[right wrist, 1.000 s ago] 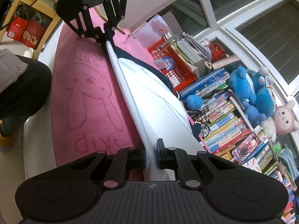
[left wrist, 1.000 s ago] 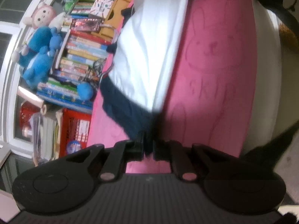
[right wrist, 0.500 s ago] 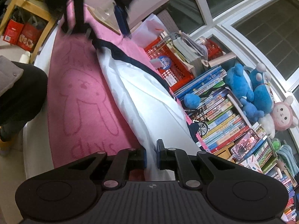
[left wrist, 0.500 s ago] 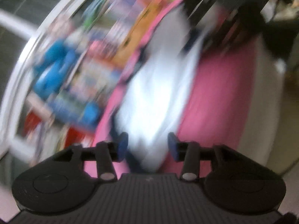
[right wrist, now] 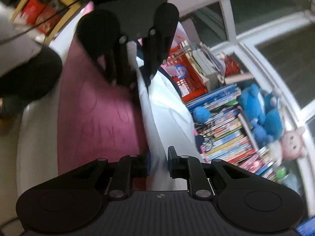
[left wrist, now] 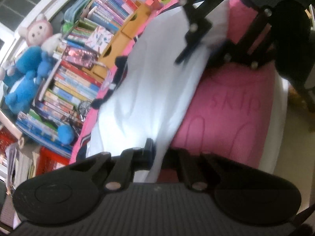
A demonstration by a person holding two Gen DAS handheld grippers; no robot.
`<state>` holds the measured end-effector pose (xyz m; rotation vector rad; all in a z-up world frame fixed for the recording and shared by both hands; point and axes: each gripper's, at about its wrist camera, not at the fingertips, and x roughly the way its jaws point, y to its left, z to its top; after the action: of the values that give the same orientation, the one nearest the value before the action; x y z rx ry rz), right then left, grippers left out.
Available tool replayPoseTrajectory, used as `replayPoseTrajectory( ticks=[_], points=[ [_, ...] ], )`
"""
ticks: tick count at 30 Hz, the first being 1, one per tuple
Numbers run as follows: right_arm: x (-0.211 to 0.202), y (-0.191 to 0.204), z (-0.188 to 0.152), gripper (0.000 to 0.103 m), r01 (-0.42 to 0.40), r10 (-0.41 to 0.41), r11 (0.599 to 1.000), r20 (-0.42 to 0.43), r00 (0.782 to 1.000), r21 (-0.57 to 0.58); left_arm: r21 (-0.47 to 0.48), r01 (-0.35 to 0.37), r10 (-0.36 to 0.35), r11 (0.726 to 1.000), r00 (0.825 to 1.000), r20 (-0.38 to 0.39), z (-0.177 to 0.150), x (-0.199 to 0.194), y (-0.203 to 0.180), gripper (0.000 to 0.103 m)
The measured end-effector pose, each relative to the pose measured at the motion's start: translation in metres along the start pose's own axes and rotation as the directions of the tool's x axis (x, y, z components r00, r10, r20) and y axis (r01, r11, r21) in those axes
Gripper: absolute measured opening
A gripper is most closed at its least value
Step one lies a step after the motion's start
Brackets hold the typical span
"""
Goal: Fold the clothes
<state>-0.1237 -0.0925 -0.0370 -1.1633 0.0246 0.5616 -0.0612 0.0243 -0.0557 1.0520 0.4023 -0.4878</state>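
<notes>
A white garment [left wrist: 153, 82] with navy trim lies folded lengthwise on a pink bunny towel [left wrist: 226, 118]. My left gripper [left wrist: 163, 155] is open, its jaws apart around the garment's near folded edge. My right gripper [right wrist: 158, 162] is open too, with the other end of the white garment [right wrist: 167, 118] between its jaws. Each gripper shows in the other's view: the right gripper [left wrist: 204, 45] at the far end and the left gripper [right wrist: 137, 72] above the cloth. The frames are blurred.
Stacked books [left wrist: 74, 86], blue plush toys [left wrist: 25, 78] and a pink doll [left wrist: 39, 31] line the window side. A red basket [right wrist: 185, 76] holds papers. The white bed edge [left wrist: 275, 137] runs along the towel. A person's dark-clad leg [right wrist: 25, 74] is at the left.
Both grippers have opened and let go of the garment's folded edge. The garment now lies on the towel, and the two grippers have come closer together.
</notes>
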Motion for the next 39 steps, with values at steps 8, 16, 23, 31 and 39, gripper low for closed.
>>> replayPoseTrajectory(
  ticks=[8, 16, 23, 31, 39],
  points=[
    [-0.012, -0.016, -0.054, 0.010, 0.027, -0.036, 0.998, -0.179, 0.983, -0.052, -0.022, -0.005, 0.005, 1.000, 1.000, -0.004, -0.010, -0.010, -0.005, 0.005],
    [-0.043, -0.029, -0.114, 0.009, 0.075, -0.113, 0.992, -0.424, 0.898, -0.106, -0.049, -0.031, 0.030, 0.998, 0.999, -0.034, -0.033, -0.017, 0.002, 0.005],
    [-0.061, -0.025, -0.123, 0.010, 0.132, -0.131, 0.991, -0.471, 0.872, -0.032, -0.077, -0.023, 0.017, 0.997, 0.997, -0.069, -0.050, -0.036, 0.010, 0.007],
    [-0.095, -0.040, -0.143, 0.016, 0.229, -0.109, 0.965, -0.593, 0.798, 0.131, -0.355, -0.072, 0.033, 0.932, 0.993, -0.115, -0.096, -0.089, 0.038, 0.049],
    [-0.115, -0.081, -0.118, 0.034, 0.390, -0.065, 0.620, -0.451, 0.890, 0.681, -0.748, -0.065, 0.109, 0.661, 0.994, 0.009, -0.101, -0.126, 0.095, 0.052]
  ],
)
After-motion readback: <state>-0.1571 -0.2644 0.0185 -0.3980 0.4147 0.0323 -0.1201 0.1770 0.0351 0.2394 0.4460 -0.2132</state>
